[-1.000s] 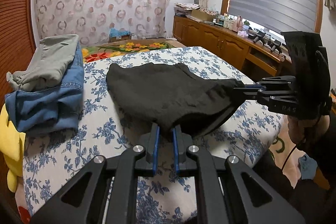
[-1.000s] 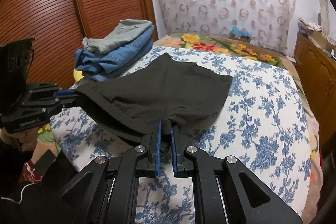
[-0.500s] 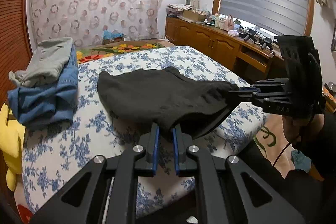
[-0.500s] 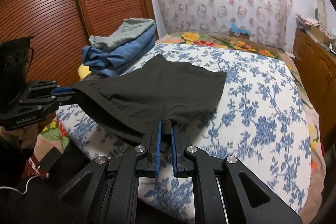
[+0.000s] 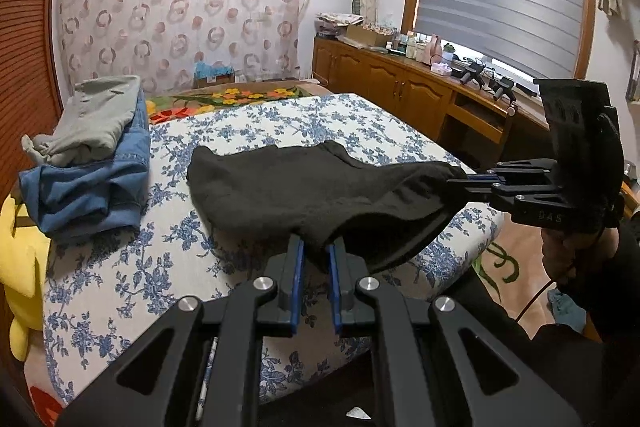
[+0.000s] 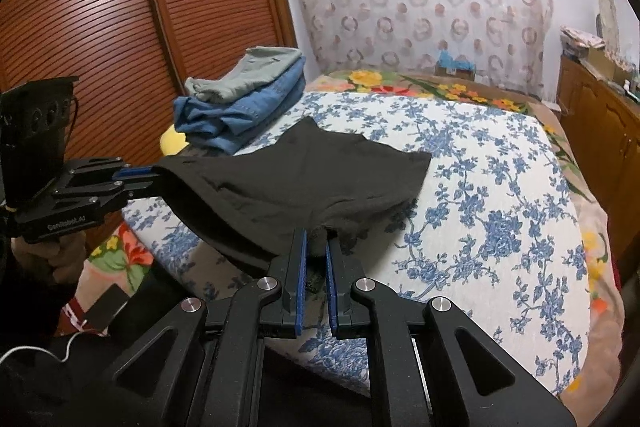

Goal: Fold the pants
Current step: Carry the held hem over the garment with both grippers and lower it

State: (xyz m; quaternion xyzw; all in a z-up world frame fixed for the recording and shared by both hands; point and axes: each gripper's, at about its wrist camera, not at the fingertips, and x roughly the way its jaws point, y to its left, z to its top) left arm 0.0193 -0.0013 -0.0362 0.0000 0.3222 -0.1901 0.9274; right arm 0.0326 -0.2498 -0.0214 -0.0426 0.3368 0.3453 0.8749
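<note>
The black pants (image 5: 304, 191) lie partly on the blue-flowered bed (image 5: 168, 251), their near edge lifted off the mattress. My left gripper (image 5: 316, 247) is shut on one corner of that edge. My right gripper (image 6: 316, 239) is shut on the other corner; it shows in the left wrist view (image 5: 460, 183) at the right. The left gripper shows in the right wrist view (image 6: 148, 173) at the left. The pants (image 6: 304, 179) hang stretched between the two grippers, with the far end resting flat on the bed.
A stack of folded grey and blue denim clothes (image 5: 92, 155) sits at the bed's left side, next to a yellow plush toy (image 5: 20, 251). A wooden sideboard (image 5: 420, 99) runs along the right wall. A slatted wardrobe door (image 6: 100, 39) stands left of the bed.
Both grippers have pulled back toward the bed's near edge with the pants, dragging the garment closer and lifting its near edge.
</note>
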